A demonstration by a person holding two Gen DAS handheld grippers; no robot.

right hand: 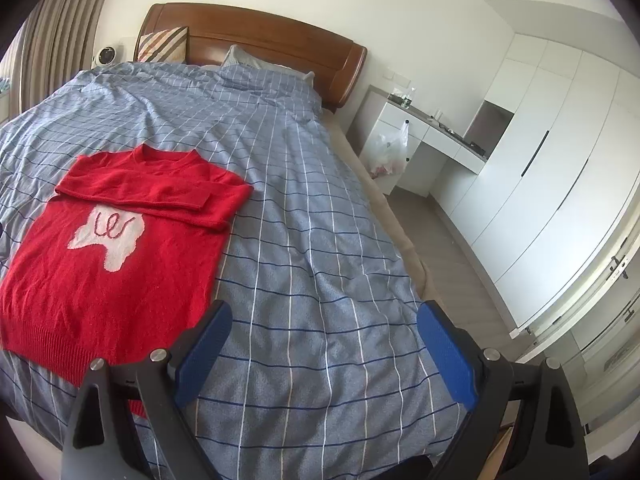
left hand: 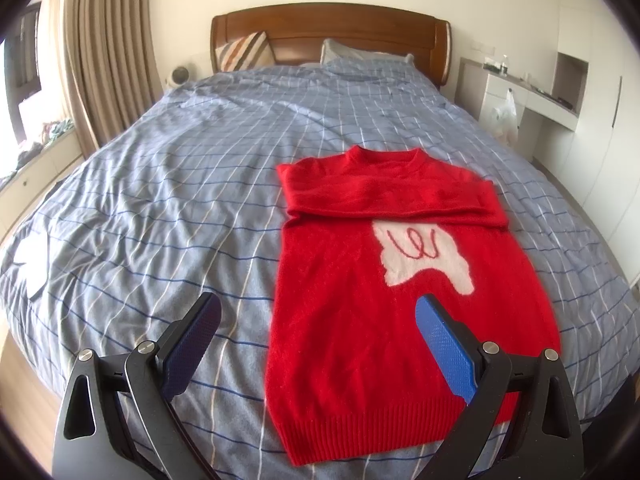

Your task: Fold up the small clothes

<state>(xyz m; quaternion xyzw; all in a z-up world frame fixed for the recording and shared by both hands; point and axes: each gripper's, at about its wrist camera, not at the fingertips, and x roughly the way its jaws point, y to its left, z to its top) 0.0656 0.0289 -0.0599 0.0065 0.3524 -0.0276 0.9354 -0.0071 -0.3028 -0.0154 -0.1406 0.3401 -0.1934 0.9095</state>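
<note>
A small red knitted sweater point(left hand: 360, 300) with a white patch on the chest lies flat on the bed, collar away from me, hem toward me. Both sleeves are folded across the chest in a band point(left hand: 384, 196). It also shows in the right wrist view point(right hand: 100, 248), at the left. My left gripper point(left hand: 318, 320) is open and empty, held above the sweater's lower left part. My right gripper point(right hand: 324, 328) is open and empty, held above bare cover to the right of the sweater's hem.
The bed has a blue checked cover point(left hand: 180, 184) and a wooden headboard point(left hand: 328, 28) with pillows. Curtains point(left hand: 104, 40) hang at the left. A white desk point(right hand: 432, 136) and wardrobe point(right hand: 560, 168) stand right of the bed, with floor between.
</note>
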